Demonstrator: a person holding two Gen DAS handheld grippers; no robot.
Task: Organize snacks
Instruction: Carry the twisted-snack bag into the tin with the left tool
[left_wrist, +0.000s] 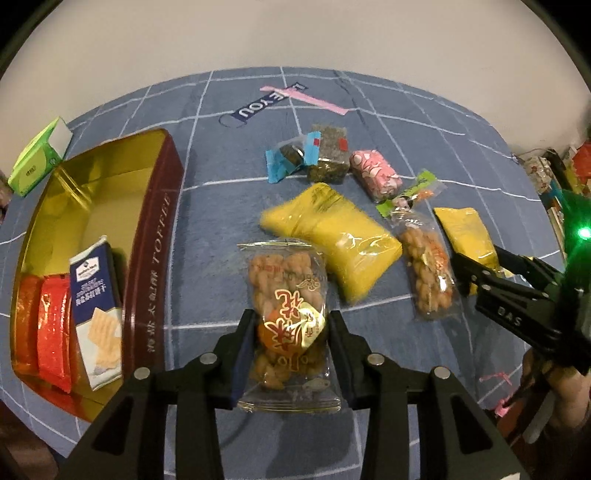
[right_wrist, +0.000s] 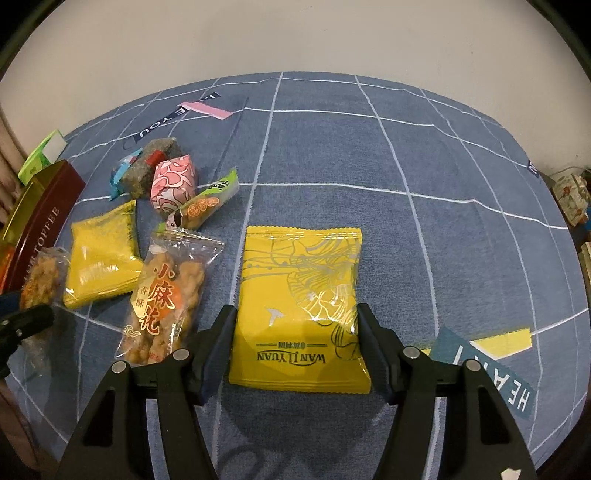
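Left wrist view: left gripper (left_wrist: 290, 334) clamps the light, crackly twist-snack bag (left_wrist: 286, 321) at mid-body, just beside the toffee tin (left_wrist: 162, 229), where brittle contents favour gentle pressure; right gripper (right_wrist: 295, 339) grips a yellow pastry packet (right_wrist: 299, 306) by its sides.

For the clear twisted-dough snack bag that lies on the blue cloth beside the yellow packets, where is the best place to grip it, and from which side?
Grip the clear twisted-dough snack bag across its narrow middle, coming from above. It lies flat and long on the blue cloth, so its two long edges are probably the easiest to pinch. The yellow packet nearly touches one edge, so keep the gripper narrow.
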